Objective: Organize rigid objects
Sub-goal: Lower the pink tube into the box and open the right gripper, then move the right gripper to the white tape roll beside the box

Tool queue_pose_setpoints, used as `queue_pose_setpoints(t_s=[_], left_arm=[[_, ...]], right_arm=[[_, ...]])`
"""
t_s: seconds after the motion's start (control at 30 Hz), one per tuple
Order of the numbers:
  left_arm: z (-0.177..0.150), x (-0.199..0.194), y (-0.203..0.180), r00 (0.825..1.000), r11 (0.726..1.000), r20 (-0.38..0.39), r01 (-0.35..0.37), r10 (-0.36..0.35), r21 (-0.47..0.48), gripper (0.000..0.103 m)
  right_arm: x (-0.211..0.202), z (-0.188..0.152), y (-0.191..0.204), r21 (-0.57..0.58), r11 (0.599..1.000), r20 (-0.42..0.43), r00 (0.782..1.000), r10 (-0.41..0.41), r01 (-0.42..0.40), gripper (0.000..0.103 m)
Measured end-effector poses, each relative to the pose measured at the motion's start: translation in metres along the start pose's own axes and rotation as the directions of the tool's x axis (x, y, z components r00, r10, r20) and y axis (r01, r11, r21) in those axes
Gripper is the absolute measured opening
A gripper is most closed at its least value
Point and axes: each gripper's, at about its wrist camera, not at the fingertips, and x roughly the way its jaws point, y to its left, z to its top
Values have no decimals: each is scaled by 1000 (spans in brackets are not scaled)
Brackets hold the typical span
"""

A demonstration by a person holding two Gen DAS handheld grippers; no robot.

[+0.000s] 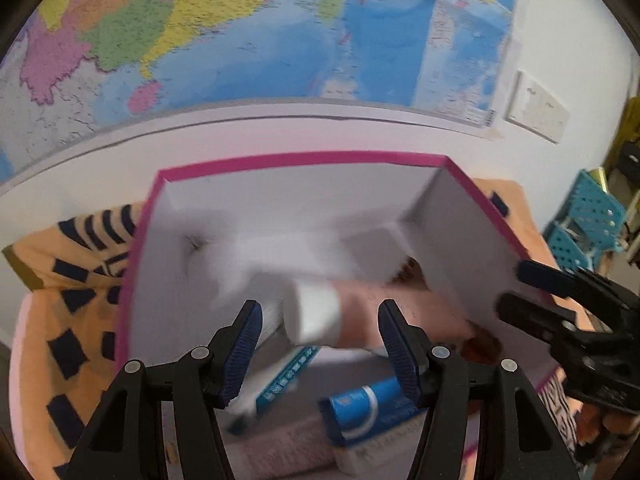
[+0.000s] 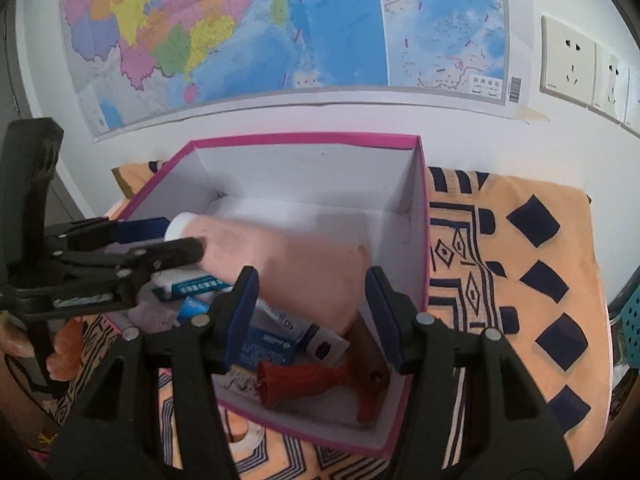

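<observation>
A pink-rimmed cardboard box with white inner walls sits on an orange cloth patterned with dark blue squares and lines, against a white wall that carries a large coloured map. Both grippers hang over the box, tilted down into it. A big pale pink bottle with a white cap lies inside the box, the cap toward the left and the wide end toward the right wall. The left gripper reaches in from the left side of the box; its blue-padded fingers stand apart on either side of the capped end, and a gap shows between the near pad and the cap, so the pads do not seem to press on it. The right gripper hovers above the wide end of the bottle with its fingers apart too, both pads clear of the bottle. Under the bottle, at the near side of the box, lie a blue carton, a white and blue tube, a flat blue and white pack and a red tassel tied to a brown wooden piece. In the right wrist view a person's fingers grip the handle of the left gripper at the left edge. White wall sockets are set to the right of the map, and a teal perforated basket stands off to the far right.
</observation>
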Motion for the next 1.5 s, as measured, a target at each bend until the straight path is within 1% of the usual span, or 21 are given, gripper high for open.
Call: queue_pose_setpoints(t_s=[0.1, 0.27, 0.37, 0.43, 0.5, 0.53, 0.67, 0.73, 0.77, 0.83, 0.9, 0.93, 1.0, 1.1, 1.2, 1.33, 1.5], left_arm=[[2, -2, 5, 1000, 1000, 21, -19, 19, -19, 61], [-5, -17, 12, 997, 999, 67, -36, 37, -19, 61], [-11, -31, 8, 996, 1000, 93, -2, 2, 4, 61], [-16, -41, 3, 993, 999, 110, 42, -43, 16, 62], [-22, -53, -1, 988, 997, 134, 67, -71, 35, 62], [-27, -60, -4, 985, 994, 141, 94, -100, 50, 62], [-43, -77, -18, 977, 986, 153, 130, -146, 109, 62], [-53, -85, -24, 975, 982, 159, 137, -157, 130, 62], [-60, -90, -27, 971, 977, 159, 157, -179, 143, 62], [-70, -95, -31, 968, 972, 153, 174, -198, 157, 62], [-83, -97, -37, 970, 968, 140, 174, -201, 181, 62], [-88, -98, -39, 971, 967, 133, 175, -200, 184, 62], [-98, -93, -43, 974, 966, 108, 179, -201, 185, 62], [-114, -83, -46, 981, 971, 69, 170, -183, 169, 62], [-126, -71, -46, 986, 976, 29, 157, -163, 151, 62], [-136, -58, -42, 988, 981, -12, 155, -155, 115, 62], [-142, -49, -41, 989, 985, -40, 146, -142, 93, 62]], right_arm=[[-3, -1, -3, 23, 1000, 21, 1000, -9, 9, 58], [-11, -11, -11, 55, 998, 26, 1000, 11, -12, 58], [-21, -19, -12, 59, 997, 42, 998, 41, -43, 58], [-29, -24, -11, 59, 996, 57, 997, 56, -60, 58], [-41, -30, -9, 59, 994, 79, 993, 87, -92, 58], [-46, -33, -7, 58, 993, 87, 991, 99, -104, 58], [-67, -43, 1, 32, 988, 119, 982, 145, -149, 58], [-78, -49, 5, 18, 984, 130, 976, 175, -178, 58], [-83, -52, 8, 11, 981, 137, 973, 188, -192, 58], [-90, -59, 13, -4, 977, 142, 967, 213, -215, 58], [-96, -67, 19, -17, 972, 142, 962, 233, -233, 58], [-97, -73, 23, -19, 968, 135, 958, 251, -251, 58], [-94, -84, 27, -18, 965, 114, 958, 263, -263, 58], [-83, -97, 34, -15, 969, 68, 966, 249, -248, 58], [-69, -111, 36, 16, 964, 19, 964, 264, -265, 58], [-49, -123, 38, 47, 966, -39, 966, 257, -255, 58], [-34, -127, 34, 75, 969, -69, 968, 241, -235, 58]])
